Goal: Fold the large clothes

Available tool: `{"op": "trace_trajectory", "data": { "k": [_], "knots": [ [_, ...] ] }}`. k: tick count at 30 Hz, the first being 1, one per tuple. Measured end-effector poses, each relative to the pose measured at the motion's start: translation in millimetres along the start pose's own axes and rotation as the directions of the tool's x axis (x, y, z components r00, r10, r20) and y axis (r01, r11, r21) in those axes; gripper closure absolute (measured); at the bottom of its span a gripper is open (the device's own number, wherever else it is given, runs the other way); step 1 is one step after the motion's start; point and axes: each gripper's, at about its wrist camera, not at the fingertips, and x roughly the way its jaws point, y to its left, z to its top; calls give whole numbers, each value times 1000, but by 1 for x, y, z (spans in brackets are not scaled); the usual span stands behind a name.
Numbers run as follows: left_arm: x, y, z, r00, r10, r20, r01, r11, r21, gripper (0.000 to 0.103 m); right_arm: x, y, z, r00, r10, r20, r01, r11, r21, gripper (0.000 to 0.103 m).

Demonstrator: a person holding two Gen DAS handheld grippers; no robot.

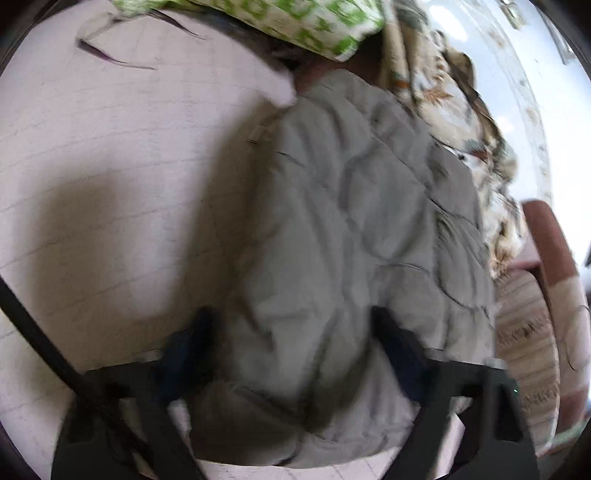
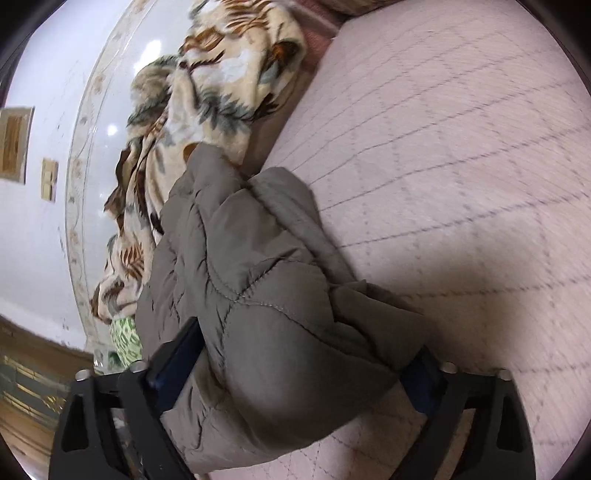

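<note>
A grey-brown quilted puffer jacket lies bunched on a pale pink quilted bed cover. In the left wrist view my left gripper straddles the jacket's near end. Its left finger stands at the fabric's edge and its right finger rests against the padding, with no clear squeeze. In the right wrist view a thick fold of the jacket fills the right gripper. Both blue pads touch the fabric.
A cream blanket with a leaf print is heaped beyond the jacket near the white wall. A green-and-white patterned cushion lies at the far end. The pink bed cover stretches beside the jacket.
</note>
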Motion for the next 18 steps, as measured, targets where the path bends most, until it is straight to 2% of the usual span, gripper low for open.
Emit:
{"op": "trace_trajectory", "data": {
  "k": [1,2,4,6,7,9,11,13,16,18],
  "knots": [
    [-1,-2,1,1000,0,3,0,1000,2,31,2,-1,1,1000,20,-11,-20,1000,8,38],
    [-2,-5,2,1000,-10,2,10,1000,20,44,2,-3,1,999,45,-14,-45,999,27,44],
    [-8,-16,3,1000,19,21,-20,998,67,54,2,2,2,998,48,-33,-48,999,-2,60],
    [-12,-30,1,997,64,52,-70,990,123,65,-4,15,0,1000,27,-13,-27,997,-70,66],
    [-15,-37,0,993,91,70,-101,983,152,67,-7,25,-3,1000,-10,2,11,992,-127,68],
    [-19,-52,-4,983,147,109,-168,962,214,71,-13,54,-12,994,-93,63,107,953,-285,70],
    [-21,-59,-6,974,178,137,-208,946,248,73,-17,76,-21,985,-128,118,164,908,-386,72],
    [-26,-65,-6,968,190,162,-229,936,268,74,-21,90,-26,979,-132,156,190,873,-449,74],
    [-35,-70,-5,961,193,197,-244,928,282,75,-30,100,-30,977,-106,186,186,850,-492,75],
    [-41,-76,-5,957,194,218,-254,921,295,77,-36,111,-35,970,-102,219,207,817,-538,75]
  ]
}}
